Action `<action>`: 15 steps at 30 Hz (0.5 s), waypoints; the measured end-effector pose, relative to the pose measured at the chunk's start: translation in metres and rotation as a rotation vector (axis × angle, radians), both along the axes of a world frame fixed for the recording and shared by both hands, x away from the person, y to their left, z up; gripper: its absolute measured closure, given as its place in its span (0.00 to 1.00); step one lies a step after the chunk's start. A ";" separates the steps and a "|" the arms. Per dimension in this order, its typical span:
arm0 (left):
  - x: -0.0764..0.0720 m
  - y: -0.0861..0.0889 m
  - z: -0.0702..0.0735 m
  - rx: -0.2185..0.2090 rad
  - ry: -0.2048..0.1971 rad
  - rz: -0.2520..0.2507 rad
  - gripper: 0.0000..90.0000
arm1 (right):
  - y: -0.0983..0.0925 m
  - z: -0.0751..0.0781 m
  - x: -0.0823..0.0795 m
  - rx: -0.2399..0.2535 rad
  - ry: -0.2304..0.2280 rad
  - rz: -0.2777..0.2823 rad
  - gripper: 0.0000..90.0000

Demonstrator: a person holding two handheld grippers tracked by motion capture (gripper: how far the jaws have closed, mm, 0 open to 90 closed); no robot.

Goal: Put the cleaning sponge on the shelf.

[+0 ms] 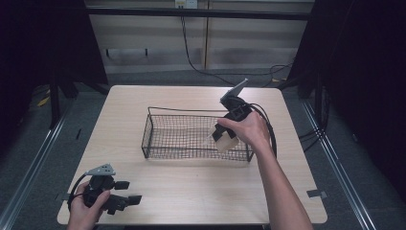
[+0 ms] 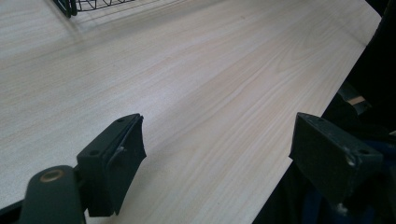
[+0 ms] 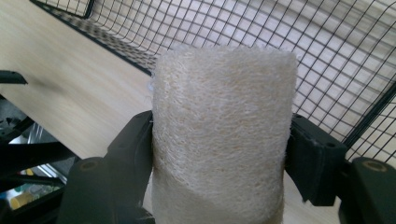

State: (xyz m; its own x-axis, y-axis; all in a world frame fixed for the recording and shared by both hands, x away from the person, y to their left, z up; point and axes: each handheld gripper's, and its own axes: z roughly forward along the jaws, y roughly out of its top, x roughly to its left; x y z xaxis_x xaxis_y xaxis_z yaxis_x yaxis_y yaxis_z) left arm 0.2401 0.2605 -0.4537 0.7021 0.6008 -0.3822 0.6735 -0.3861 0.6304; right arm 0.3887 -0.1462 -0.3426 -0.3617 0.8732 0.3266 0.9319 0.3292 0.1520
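Holding one loofah (image 3: 224, 140) over one wire basket (image 1: 158, 139), right tool (image 1: 225, 139).

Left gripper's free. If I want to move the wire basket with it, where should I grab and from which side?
Probably the short end wall of the wire basket that faces the left gripper, pinching its top rim wire from above. That end is nearest and unobstructed; the far end is occupied by the right gripper holding the sponge. The open mesh gives little else to clamp.
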 end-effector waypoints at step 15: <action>0.000 0.001 0.000 -0.003 0.003 0.000 0.19 | -0.007 -0.012 0.017 -0.022 0.007 -0.088 0.35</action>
